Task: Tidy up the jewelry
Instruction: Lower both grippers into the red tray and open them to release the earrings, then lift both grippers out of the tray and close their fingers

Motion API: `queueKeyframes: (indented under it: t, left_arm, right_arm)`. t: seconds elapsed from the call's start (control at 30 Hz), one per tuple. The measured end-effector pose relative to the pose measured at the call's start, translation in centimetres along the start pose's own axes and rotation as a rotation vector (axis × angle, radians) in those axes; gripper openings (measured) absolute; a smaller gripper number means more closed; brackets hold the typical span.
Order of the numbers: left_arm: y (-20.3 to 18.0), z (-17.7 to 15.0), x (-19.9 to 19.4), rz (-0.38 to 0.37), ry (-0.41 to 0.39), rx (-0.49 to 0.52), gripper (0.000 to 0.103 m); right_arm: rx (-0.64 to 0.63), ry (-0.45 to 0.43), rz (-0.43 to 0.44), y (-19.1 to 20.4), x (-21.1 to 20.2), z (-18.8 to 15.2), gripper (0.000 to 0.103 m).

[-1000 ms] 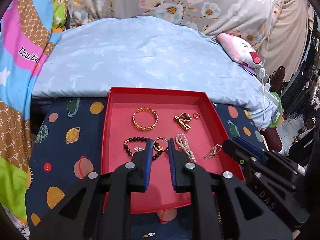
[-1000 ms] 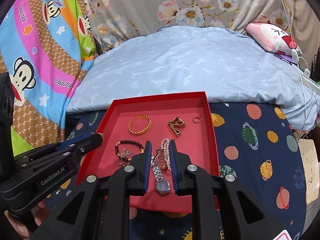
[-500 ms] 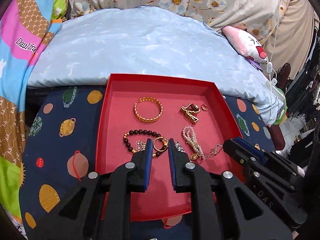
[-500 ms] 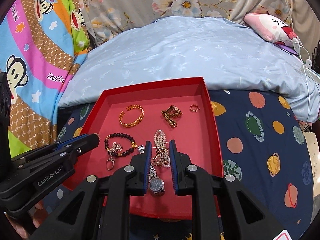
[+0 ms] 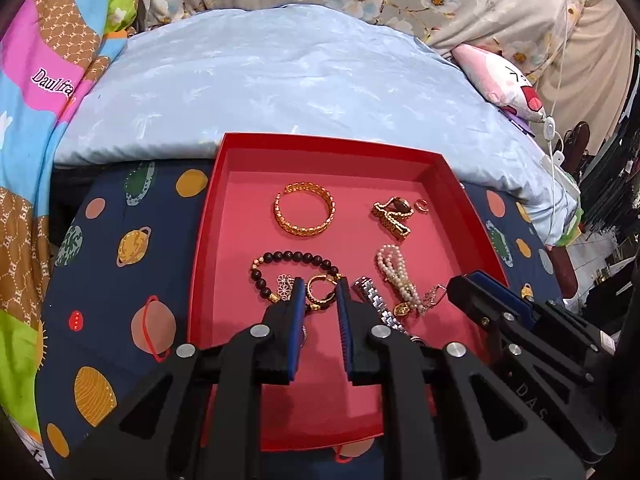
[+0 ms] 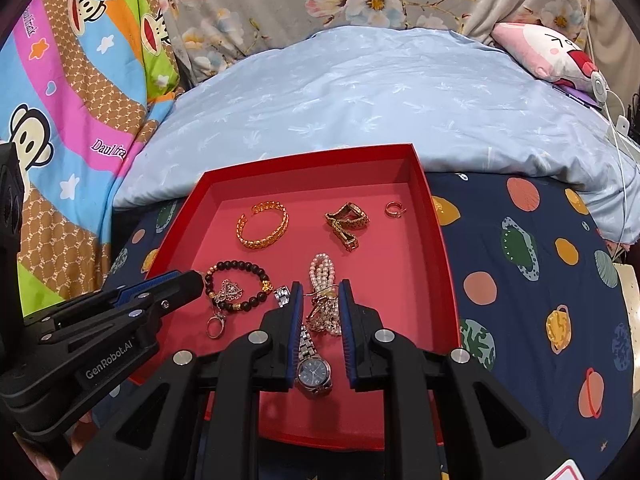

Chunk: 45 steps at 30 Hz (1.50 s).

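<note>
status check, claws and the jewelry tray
Left claw, right claw: narrow gap, holding nothing. Jewelry loose in red tray. Pearl strand tangled with chains.

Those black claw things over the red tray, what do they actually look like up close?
Each is a matte black plastic tool with angular struts and triangular cut-outs. The left claw and right claw each have two flat fingers lined with ribbed blue pads, fastened by round silver bolts. White lettering on one side reads "GenRobot.AI"; the other's side shows "DAS". No cables or sleeves are visible.
</note>
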<state>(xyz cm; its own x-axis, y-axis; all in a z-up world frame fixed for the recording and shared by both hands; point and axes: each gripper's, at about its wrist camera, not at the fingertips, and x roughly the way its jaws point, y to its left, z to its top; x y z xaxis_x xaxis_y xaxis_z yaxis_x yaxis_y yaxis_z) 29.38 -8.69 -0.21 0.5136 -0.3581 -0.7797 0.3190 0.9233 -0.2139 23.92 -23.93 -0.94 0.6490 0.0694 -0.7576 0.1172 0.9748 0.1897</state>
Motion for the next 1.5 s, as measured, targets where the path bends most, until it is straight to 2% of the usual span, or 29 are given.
queueKeyframes:
  t: [0.4, 0.47, 0.53, 0.57, 0.6, 0.63, 0.77, 0.87, 1.0, 1.17, 1.5]
  left_arm:
    - [-0.3, -0.2, 1.1, 0.041, 0.007, 0.007, 0.016]
    - [-0.3, -0.2, 1.3, 0.051, 0.010, 0.004, 0.023]
    - [-0.2, -0.3, 1.5, 0.064, 0.011, -0.008, 0.035]
    - [-0.1, -0.3, 1.5, 0.069, 0.004, -0.015, 0.038]
    - [-0.1, -0.4, 1.4, 0.077, 0.000, -0.017, 0.046]
    - [-0.1, -0.5, 1.4, 0.086, -0.002, -0.018, 0.052]
    - [-0.4, -1.1, 0.8, 0.095, -0.005, -0.012, 0.053]
    - [-0.7, -1.8, -0.4, 0.103, -0.007, -0.003, 0.054]
    - [-1.0, -3.7, -3.1, 0.102, -0.016, 0.006, 0.056]
    - [-1.0, -7.2, -5.9, 0.116, -0.007, 0.024, 0.060]
    - [0.2, -13.2, -5.4, 0.149, 0.077, 0.025, 0.060]
  right_arm:
    - [-0.001, 0.007, -0.001, -0.2, 0.9, -0.3, 0.017]
    - [0.001, 0.009, -0.001, -0.3, 1.1, -0.4, 0.019]
    - [0.003, 0.009, -0.002, -0.3, 1.1, -0.5, 0.021]
    - [0.005, 0.006, -0.004, -0.3, 1.1, -0.5, 0.026]
    - [0.006, 0.001, -0.008, -0.3, 0.9, -0.6, 0.031]
    - [0.006, -0.002, -0.011, -0.3, 0.8, -0.6, 0.031]
    - [0.011, -0.017, -0.013, -0.2, -0.8, -1.2, 0.031]
    - [0.015, -0.034, -0.010, -0.1, -2.7, -1.9, 0.037]
    - [-0.001, -0.057, -0.035, 0.3, -6.4, -4.2, 0.046]
    - [0.014, -0.024, -0.047, 0.0, -8.4, -7.7, 0.048]
    - [0.023, 0.102, -0.070, -0.4, -7.1, -14.0, 0.048]
